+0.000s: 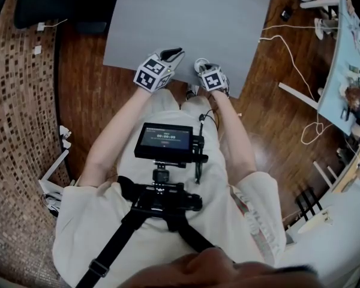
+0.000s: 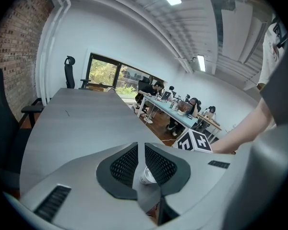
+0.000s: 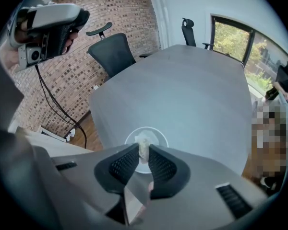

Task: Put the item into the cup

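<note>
Long grey table (image 1: 192, 17) on a wooden floor (image 1: 102, 107), brick wall (image 3: 101, 13) behind, office chair (image 3: 116, 51) pulled up at the far side; table top otherwise bare where we can see it. Left gripper (image 2: 141, 150) is held over the near edge of the table. Its fingers are drawn almost together and grasp nothing we can make out. It is apart from the work and plays no part in it. The cup (image 3: 156, 134) stands upright near the table's front edge, mouth open to us from above. It also shows low in the left gripper view, past that gripper's fingers. Right gripper (image 3: 144, 153) points steeply down, directly over the cup. Its fingers are clenched on the item (image 3: 143, 143), a small pale crumpled piece lined up with the cup's opening. We cannot tell whether its lower end has passed the rim. Our reading: pick-up and carry are done and the item is positioned over the target. What is left is the last bit of lowering, letting go so the piece drops inside, and lifting the right gripper clear.
</note>
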`<action>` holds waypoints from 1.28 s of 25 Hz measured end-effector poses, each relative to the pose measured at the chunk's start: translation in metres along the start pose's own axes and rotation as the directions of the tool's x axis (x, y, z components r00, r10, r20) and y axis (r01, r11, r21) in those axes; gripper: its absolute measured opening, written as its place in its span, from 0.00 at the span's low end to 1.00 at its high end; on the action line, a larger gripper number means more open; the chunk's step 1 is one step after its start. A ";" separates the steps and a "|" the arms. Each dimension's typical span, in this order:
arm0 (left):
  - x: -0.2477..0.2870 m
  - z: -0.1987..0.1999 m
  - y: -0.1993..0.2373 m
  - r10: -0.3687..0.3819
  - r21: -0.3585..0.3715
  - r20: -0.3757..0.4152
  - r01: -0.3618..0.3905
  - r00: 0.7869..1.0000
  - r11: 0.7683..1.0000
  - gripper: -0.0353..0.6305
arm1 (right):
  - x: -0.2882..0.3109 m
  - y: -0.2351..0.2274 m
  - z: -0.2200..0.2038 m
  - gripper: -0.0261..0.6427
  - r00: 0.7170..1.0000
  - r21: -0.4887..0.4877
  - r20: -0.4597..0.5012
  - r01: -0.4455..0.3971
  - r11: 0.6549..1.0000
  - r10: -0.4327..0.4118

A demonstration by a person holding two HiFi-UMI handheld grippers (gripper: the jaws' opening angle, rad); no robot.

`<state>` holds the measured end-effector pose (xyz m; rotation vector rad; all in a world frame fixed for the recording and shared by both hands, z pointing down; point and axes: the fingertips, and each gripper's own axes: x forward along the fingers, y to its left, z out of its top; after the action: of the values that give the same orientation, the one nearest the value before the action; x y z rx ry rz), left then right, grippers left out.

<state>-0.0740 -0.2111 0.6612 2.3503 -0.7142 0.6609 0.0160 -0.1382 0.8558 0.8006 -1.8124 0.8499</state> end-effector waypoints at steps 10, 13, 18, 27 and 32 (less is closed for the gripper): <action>0.000 -0.007 -0.001 -0.007 -0.009 -0.005 0.007 1.000 1.000 0.11 | 0.011 0.005 -0.003 0.17 0.999 -0.019 -0.049 0.008 1.000 -0.009; 0.000 -0.005 -0.006 -0.006 -0.006 -0.004 0.006 1.000 1.000 0.11 | 0.009 0.003 -0.002 0.19 0.999 -0.017 -0.035 0.010 1.000 -0.011; 0.000 -0.010 -0.016 0.008 0.001 -0.003 -0.008 1.000 1.000 0.10 | 0.004 -0.001 -0.007 0.25 1.000 -0.013 0.003 0.024 1.000 -0.024; -0.006 -0.014 -0.018 0.021 0.000 0.005 -0.021 1.000 1.000 0.11 | -0.020 -0.005 0.004 0.38 0.988 0.005 0.147 0.052 0.999 -0.052; -0.009 -0.015 -0.024 0.031 0.001 0.014 -0.031 0.999 1.000 0.11 | -0.058 -0.014 0.015 0.38 0.948 0.015 0.302 0.104 0.994 -0.104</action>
<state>-0.0702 -0.1820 0.6573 2.3513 -0.7574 0.6593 0.0396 -0.1496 0.8002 1.0629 -2.0156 0.6847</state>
